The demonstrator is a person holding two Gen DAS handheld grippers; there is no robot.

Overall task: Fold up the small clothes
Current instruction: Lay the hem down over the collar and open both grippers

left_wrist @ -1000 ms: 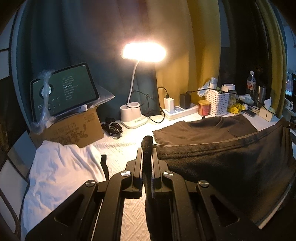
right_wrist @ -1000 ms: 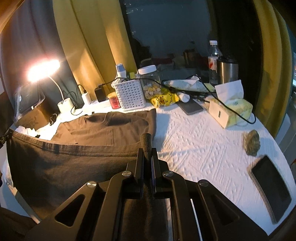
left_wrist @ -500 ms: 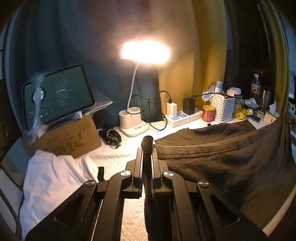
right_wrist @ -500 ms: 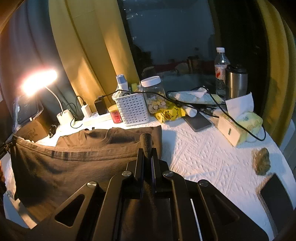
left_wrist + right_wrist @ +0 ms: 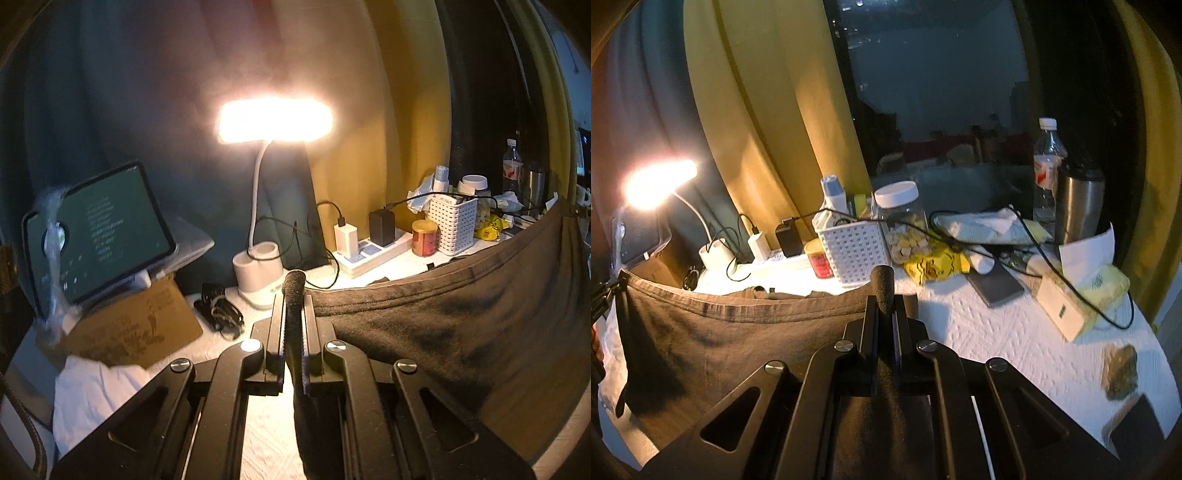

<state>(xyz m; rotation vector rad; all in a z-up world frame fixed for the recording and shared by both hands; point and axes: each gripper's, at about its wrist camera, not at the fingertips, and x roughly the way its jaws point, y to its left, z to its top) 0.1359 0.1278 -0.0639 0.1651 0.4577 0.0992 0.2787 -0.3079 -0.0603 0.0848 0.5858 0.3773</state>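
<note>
Left wrist view: left gripper (image 5: 293, 295) clamped on the dark shirt (image 5: 443, 317), hem stretched rightward above the table (image 5: 266, 443).
Right gripper (image 5: 882, 291) likewise pinches it; bare tabletop lies right, clutter beyond; the shirt's lower part is cut off.

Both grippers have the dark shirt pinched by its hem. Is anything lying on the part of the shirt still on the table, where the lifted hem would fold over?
Nothing visible does. The left gripper and right gripper hold the dark shirt stretched between them. The white basket and red jar stand behind its collar end, off the cloth.
</note>
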